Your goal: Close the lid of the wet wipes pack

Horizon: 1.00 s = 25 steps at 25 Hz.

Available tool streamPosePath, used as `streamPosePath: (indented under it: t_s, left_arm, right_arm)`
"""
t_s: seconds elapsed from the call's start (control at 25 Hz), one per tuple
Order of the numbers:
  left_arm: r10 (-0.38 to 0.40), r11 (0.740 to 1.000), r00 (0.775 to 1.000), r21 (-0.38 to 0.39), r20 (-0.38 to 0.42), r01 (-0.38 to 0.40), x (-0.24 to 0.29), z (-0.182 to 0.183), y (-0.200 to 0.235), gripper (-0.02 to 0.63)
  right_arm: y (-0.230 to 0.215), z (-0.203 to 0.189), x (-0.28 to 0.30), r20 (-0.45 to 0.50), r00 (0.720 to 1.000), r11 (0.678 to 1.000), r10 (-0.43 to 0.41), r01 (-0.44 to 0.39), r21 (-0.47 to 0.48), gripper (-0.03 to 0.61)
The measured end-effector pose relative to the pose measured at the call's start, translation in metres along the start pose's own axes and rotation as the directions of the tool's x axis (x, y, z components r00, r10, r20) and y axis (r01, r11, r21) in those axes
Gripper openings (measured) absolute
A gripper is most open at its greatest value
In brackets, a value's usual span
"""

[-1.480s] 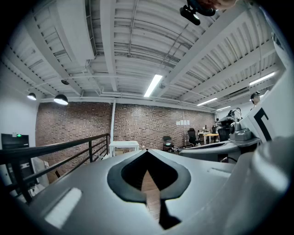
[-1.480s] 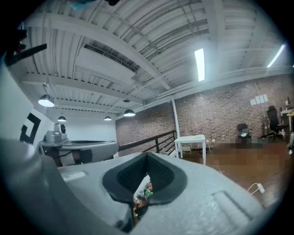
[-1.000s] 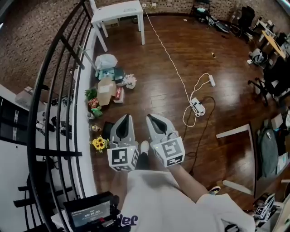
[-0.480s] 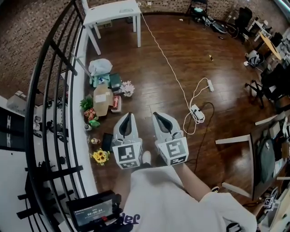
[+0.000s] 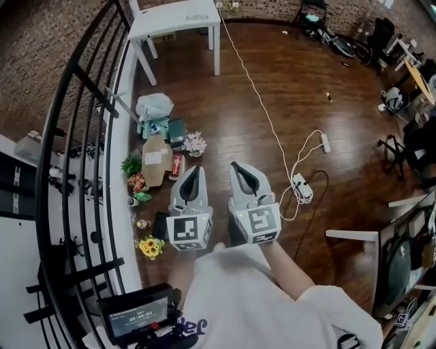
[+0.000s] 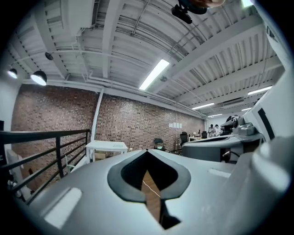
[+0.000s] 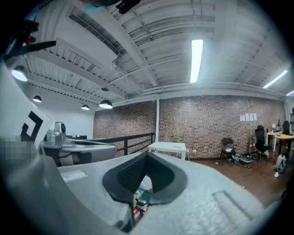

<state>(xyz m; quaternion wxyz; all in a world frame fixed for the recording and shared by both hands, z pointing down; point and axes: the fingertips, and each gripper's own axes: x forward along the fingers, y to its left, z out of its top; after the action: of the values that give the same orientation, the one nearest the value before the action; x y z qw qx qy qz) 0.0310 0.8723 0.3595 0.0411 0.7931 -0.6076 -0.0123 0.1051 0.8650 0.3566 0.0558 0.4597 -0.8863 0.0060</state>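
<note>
In the head view both grippers are held side by side in front of the person, level over the wooden floor. My left gripper [image 5: 191,168] is shut with nothing between its jaws; in the left gripper view [image 6: 147,151] its tips meet and point toward a far white table [image 6: 106,146]. My right gripper [image 5: 238,165] is shut and empty too [image 7: 148,153]. A small flat item [image 5: 196,17] lies on the white table [image 5: 163,22], too small to identify. No wet wipes pack can be made out in any view.
A black railing [image 5: 82,136] runs along the left. Beside it on the floor lie a white bag [image 5: 155,105], a cardboard box [image 5: 155,160], and yellow flowers [image 5: 149,247]. A white cable [image 5: 272,129] leads to a power strip [image 5: 300,185]. Chairs and desks stand at the right.
The person has walked forward toward the white table. The floor clutter by the railing has slid nearer and lower in the head view. Both grippers stay shut and side by side.
</note>
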Motion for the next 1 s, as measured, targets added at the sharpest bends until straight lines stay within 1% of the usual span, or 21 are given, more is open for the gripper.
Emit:
streamPosePath:
  t_s: [0.12, 0.28, 0.32, 0.44, 0.52, 0.56, 0.68, 0.76, 0.84, 1.0]
  left_arm:
    - [-0.026, 0.999, 0.999, 0.038, 0.023, 0.026, 0.057, 0.014, -0.003, 0.015]
    - [-0.014, 0.999, 0.999, 0.052, 0.041, 0.012, 0.133, 0.03, -0.004, 0.015]
    - [-0.015, 0.998, 0.999, 0.063, 0.041, 0.013, 0.15, 0.032, -0.005, 0.015]
    - [-0.006, 0.995, 1.0, 0.098, 0.03, 0.003, 0.19, 0.032, -0.009, 0.015]
    - [0.003, 0.995, 1.0, 0.101, 0.027, -0.006, 0.209, 0.031, -0.011, 0.015]
    - [0.01, 0.995, 1.0, 0.099, 0.025, -0.012, 0.217, 0.031, -0.01, 0.015]
    - [0.035, 0.995, 0.999, 0.089, 0.003, -0.035, 0.243, 0.025, 0.003, 0.015]
    - [0.041, 0.996, 0.999, 0.082, -0.013, -0.039, 0.265, 0.019, 0.013, 0.015]
    - [0.041, 0.996, 0.999, 0.078, -0.018, -0.039, 0.284, 0.013, 0.021, 0.015]
    - [0.052, 0.996, 0.998, 0.074, -0.022, -0.05, 0.332, 0.0, 0.049, 0.015]
  right_arm:
    - [-0.04, 0.022, 0.041, 0.065, 0.998, 1.0, 0.011, -0.011, 0.0, -0.014]
    - [-0.096, 0.046, 0.084, 0.122, 0.992, 1.0, 0.024, -0.022, -0.018, -0.014]
    - [-0.11, 0.046, 0.093, 0.123, 0.992, 1.0, 0.021, -0.021, -0.005, -0.014]
    - [-0.155, 0.031, 0.118, 0.08, 0.997, 0.994, 0.013, -0.021, 0.105, -0.014]
    - [-0.178, 0.018, 0.133, 0.057, 0.998, 0.987, 0.019, -0.028, 0.158, -0.015]
    - [-0.183, 0.013, 0.14, 0.053, 0.998, 0.986, 0.037, -0.045, 0.161, -0.014]
    - [-0.181, 0.007, 0.161, 0.049, 0.99, 0.984, 0.13, -0.135, 0.115, -0.015]
    - [-0.183, 0.004, 0.177, 0.056, 0.983, 0.976, 0.175, -0.181, 0.117, -0.015]
    - [-0.189, -0.001, 0.196, 0.055, 0.979, 0.972, 0.197, -0.202, 0.116, -0.014]
    - [-0.202, -0.007, 0.247, 0.024, 0.976, 0.973, 0.214, -0.216, 0.085, -0.014]
